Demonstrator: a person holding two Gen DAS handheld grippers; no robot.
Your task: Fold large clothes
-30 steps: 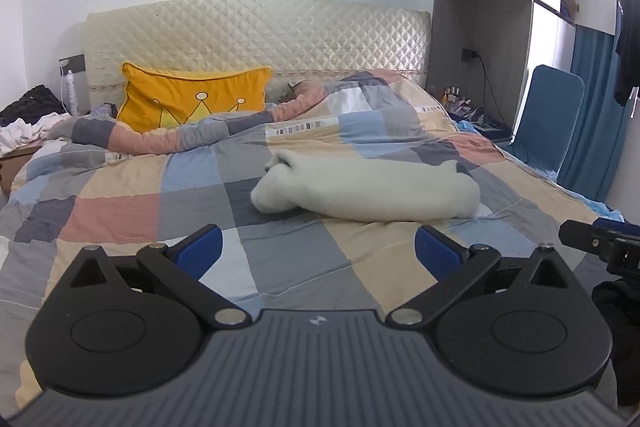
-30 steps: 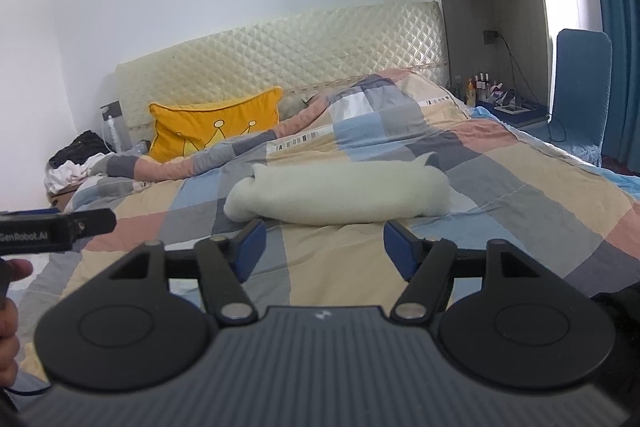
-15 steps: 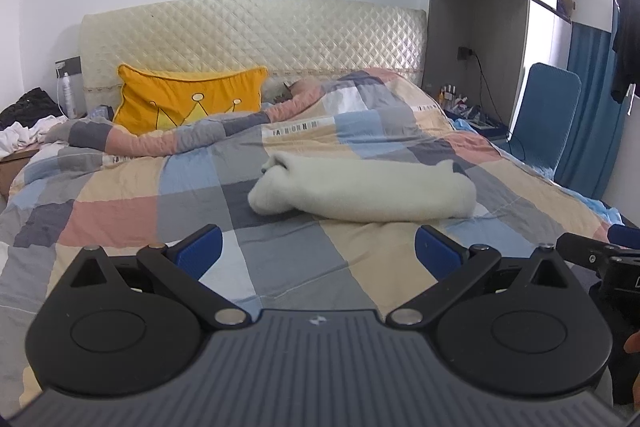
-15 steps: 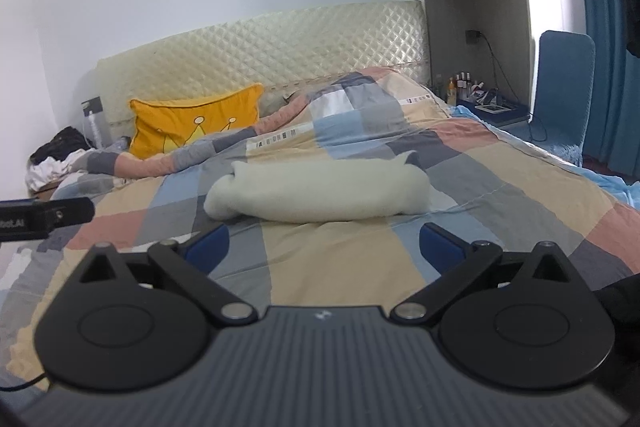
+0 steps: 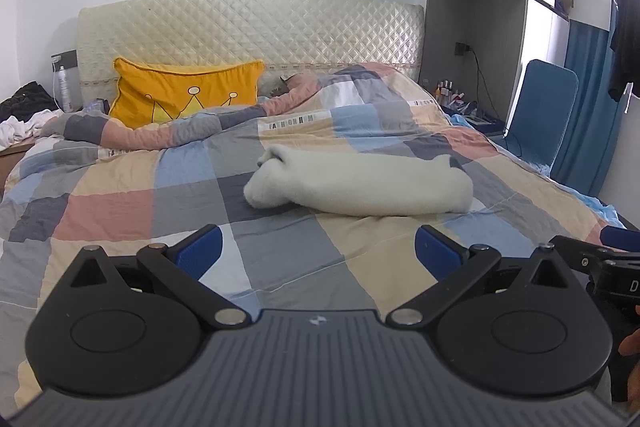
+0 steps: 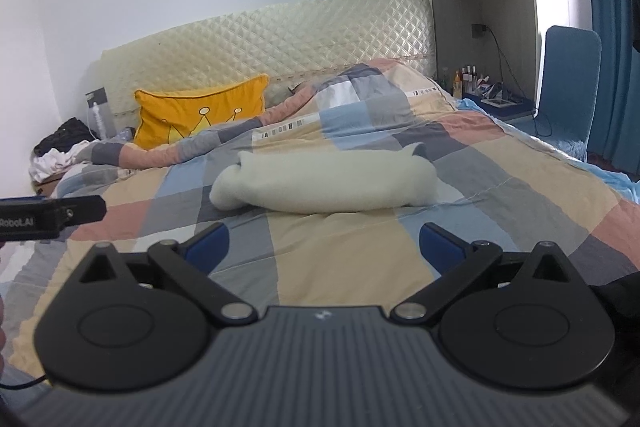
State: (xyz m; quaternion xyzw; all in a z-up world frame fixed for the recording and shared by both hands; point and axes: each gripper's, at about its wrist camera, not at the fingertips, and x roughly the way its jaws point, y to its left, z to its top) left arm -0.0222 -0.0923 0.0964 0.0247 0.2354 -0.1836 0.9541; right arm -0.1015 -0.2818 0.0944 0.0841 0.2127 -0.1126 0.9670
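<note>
While a checked quilt (image 5: 120,211) covers the bed, a pile of clothes (image 5: 20,115) is seen at far left, next to a yellow crown pillow (image 5: 188,95) propped vs. the quilted headboard (image 5: 248,27). Near mid-bed, a cream garment (image 5: 368,183), folded into a long roll, is laid across the quilt, apart from both tools. The left gripper (image 5: 318,249) is held w/ jaws spread wide, nothing between. The right gripper (image 6: 324,245) is likewise held wide open, empty. A blue chair (image 5: 540,115) is seen at far right.
</note>
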